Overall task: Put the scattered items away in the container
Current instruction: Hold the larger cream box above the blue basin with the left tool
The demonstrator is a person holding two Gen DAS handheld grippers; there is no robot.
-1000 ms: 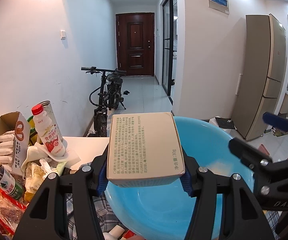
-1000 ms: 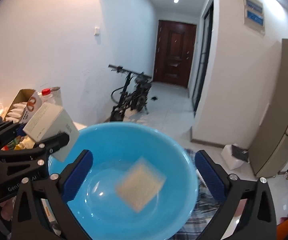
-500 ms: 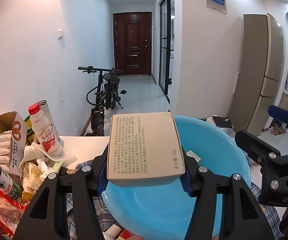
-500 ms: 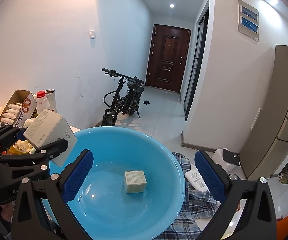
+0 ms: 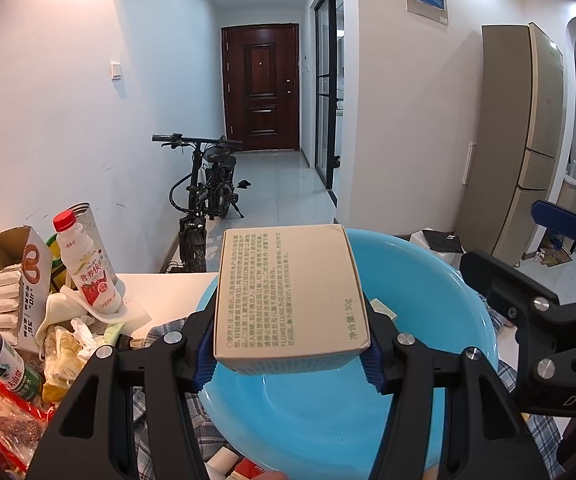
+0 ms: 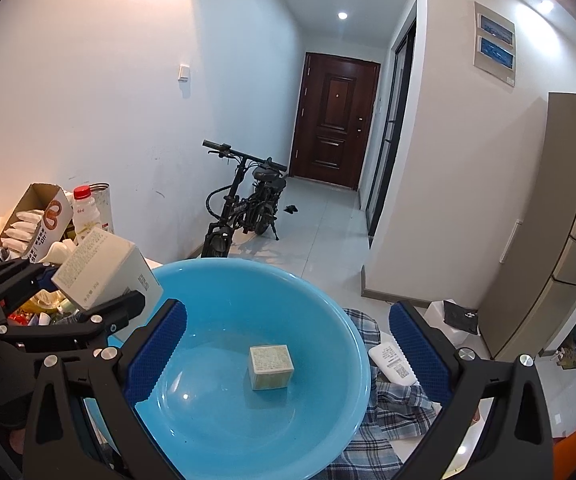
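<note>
Over the basin's near rim: the left gripper (image 5: 288,354) clamps a beige carton (image 5: 290,294), printed face up.
Right gripper (image 6: 288,354): jaws spread wide, nothing between the pads, hovering above the basin.
Blue basin (image 6: 328,308): sits on a plaid cloth (image 6: 404,408); one small square box (image 6: 270,366) rests inside it.
Left of basin: cluttered pile with a red-capped milk bottle (image 5: 84,268) and a pretzel box (image 5: 12,284).
Right of basin: a white packet (image 6: 392,362) lies on the cloth.
</note>
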